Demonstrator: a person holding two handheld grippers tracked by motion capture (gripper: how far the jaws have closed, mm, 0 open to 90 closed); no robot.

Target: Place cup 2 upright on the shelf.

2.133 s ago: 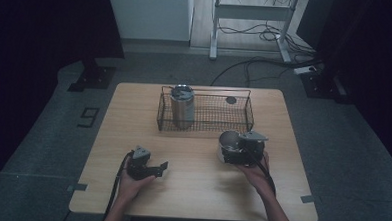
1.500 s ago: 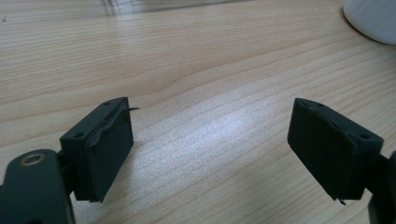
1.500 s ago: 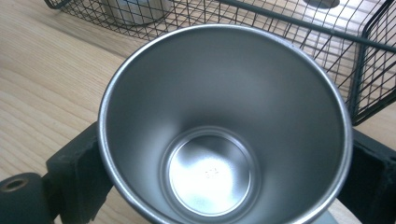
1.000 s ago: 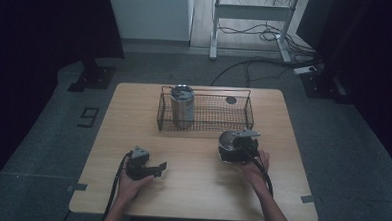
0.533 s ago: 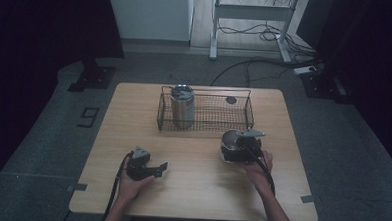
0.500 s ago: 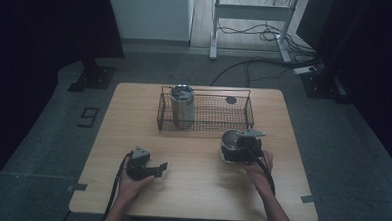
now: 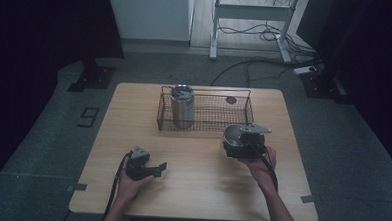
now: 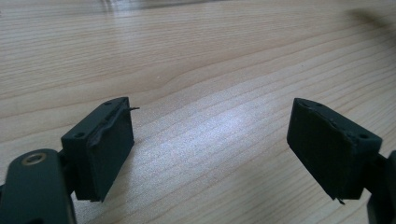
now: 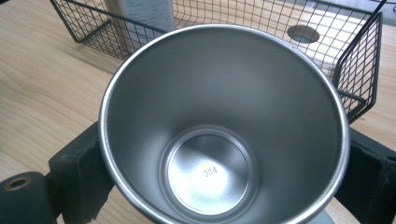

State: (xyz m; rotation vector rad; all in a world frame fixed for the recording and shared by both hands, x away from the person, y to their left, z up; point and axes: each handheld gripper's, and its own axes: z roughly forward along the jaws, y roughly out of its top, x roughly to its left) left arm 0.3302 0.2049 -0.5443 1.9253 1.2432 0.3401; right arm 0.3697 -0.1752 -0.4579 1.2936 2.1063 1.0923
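Now clamped upright, mouth up, between the right gripper's jaws: steel cup, just short of the wire basket, at its right front corner. Left gripper farther away, jaws apart, empty.

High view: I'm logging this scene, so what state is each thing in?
steel cup: upright, empty, clamped by the right gripper.
right gripper: shut on the steel cup.
left gripper: open, nothing between its fingers.
wire basket: on the table, one tumbler standing inside.
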